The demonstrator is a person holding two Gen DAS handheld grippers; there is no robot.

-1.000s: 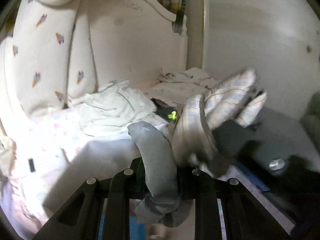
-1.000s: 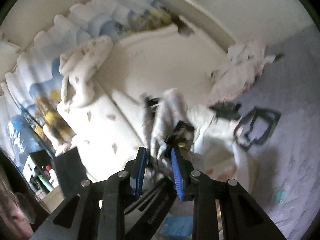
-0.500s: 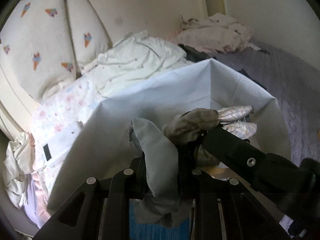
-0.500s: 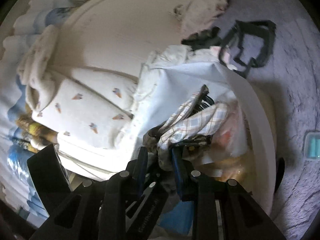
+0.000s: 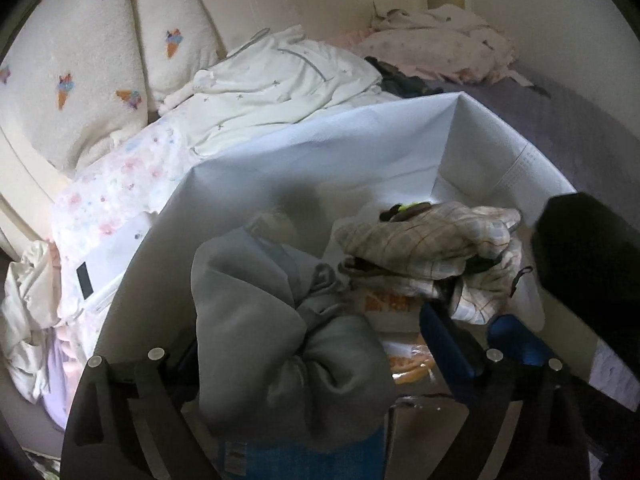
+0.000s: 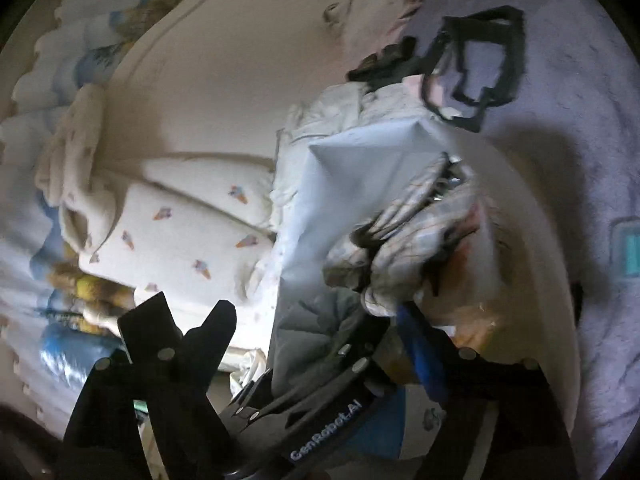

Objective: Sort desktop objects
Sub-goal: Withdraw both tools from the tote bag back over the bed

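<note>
A white bag [image 5: 360, 152] stands open on the bed; it also shows in the right wrist view [image 6: 352, 168]. A grey garment [image 5: 272, 320] lies between the wide-apart jaws of my left gripper [image 5: 316, 360], over the bag's mouth. A plaid cloth [image 5: 432, 236] with a dark item on it rests inside the bag; in the right wrist view the plaid cloth [image 6: 408, 240] lies ahead of my right gripper [image 6: 340, 328], whose blue-padded jaws stand wide apart. The grey garment [image 6: 320, 328] shows there too.
White pillows with ice-cream print [image 5: 80, 72] lean on the headboard. A crumpled white garment [image 5: 280, 76] and a pinkish pile [image 5: 436, 52] lie behind the bag. A black strap [image 6: 476, 64] and a teal box [image 6: 628, 248] lie on the purple bedspread [image 6: 560, 152].
Both grippers have opened over the bag. The grey garment and the plaid cloth have been let go and have dropped toward the bag's inside.
</note>
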